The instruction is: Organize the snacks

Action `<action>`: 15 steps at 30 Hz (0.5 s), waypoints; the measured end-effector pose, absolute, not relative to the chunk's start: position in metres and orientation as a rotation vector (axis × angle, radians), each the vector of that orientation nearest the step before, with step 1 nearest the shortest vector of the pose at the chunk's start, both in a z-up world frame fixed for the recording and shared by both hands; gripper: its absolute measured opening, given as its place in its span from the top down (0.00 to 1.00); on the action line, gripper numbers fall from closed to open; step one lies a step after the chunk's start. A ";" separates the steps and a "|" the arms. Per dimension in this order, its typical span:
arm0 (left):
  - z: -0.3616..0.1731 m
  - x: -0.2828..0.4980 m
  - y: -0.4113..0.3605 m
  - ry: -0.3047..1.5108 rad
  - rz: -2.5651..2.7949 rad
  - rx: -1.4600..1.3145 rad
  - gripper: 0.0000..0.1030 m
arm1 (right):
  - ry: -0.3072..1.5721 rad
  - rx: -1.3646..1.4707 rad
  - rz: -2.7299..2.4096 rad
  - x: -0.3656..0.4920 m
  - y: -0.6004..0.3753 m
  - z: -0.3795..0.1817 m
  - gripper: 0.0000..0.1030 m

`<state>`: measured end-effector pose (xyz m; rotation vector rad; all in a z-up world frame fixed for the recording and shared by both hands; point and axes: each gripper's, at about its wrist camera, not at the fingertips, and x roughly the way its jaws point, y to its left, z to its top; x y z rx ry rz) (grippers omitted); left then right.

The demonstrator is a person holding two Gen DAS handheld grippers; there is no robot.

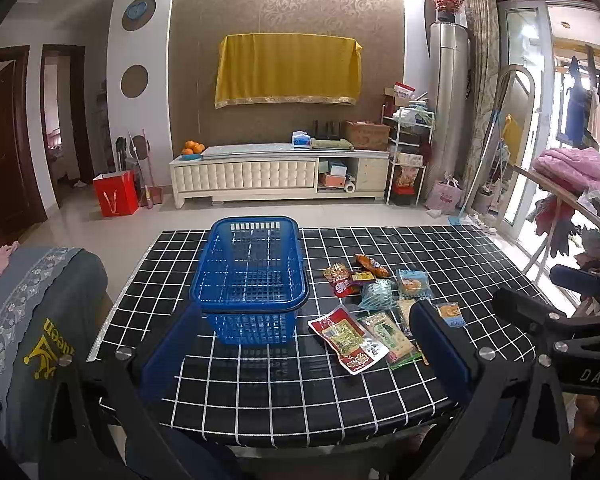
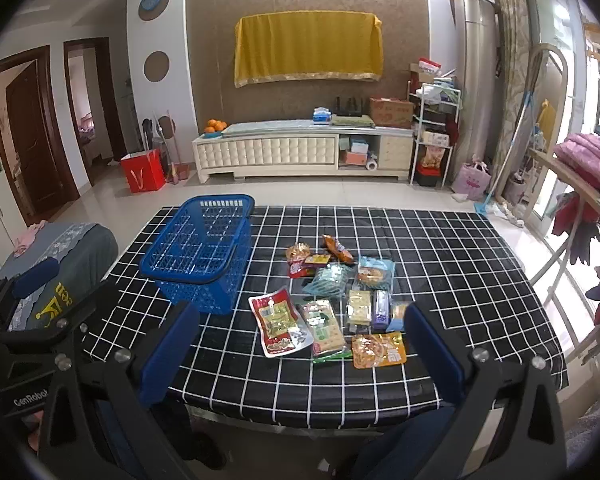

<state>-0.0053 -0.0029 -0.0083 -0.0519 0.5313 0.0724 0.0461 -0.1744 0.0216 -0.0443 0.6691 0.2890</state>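
Note:
An empty blue plastic basket (image 1: 249, 280) (image 2: 202, 246) stands on the black grid-patterned table (image 1: 284, 392) (image 2: 440, 264). To its right lie several snack packets: a red-and-white pouch (image 1: 350, 338) (image 2: 278, 326), a green-labelled pack (image 1: 388, 338) (image 2: 324, 330), an orange pouch (image 2: 378, 350), teal packets (image 1: 412, 282) (image 2: 374, 272) and small red ones (image 1: 342, 278) (image 2: 300, 260). My left gripper (image 1: 304, 344) hovers open over the table's near edge, in front of the basket. Over the near edge too, my right gripper (image 2: 300, 342) is open, and the near packets show between its blue fingers (image 2: 432, 356).
A grey cushioned chair back (image 1: 40, 312) (image 2: 60, 256) stands at the table's left. Across the tiled floor are a white TV cabinet (image 1: 276, 172), a red bag (image 1: 116, 194) and a shelf rack (image 1: 408, 152). A clothes rack with pink bedding (image 1: 572, 176) is on the right.

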 end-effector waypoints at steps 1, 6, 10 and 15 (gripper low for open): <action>-0.009 -0.005 -0.003 0.532 0.072 -0.053 0.00 | 0.672 -0.043 0.291 0.046 -0.174 0.021 0.00; -0.011 -0.005 -0.001 0.536 0.071 -0.059 0.00 | 0.674 -0.046 0.292 0.046 -0.175 0.021 0.00; -0.012 -0.005 -0.001 0.540 0.073 -0.056 0.00 | 0.677 -0.046 0.293 0.046 -0.175 0.020 0.00; -0.012 -0.006 -0.001 0.541 0.070 -0.057 0.00 | 0.674 -0.049 0.292 0.046 -0.175 0.020 0.00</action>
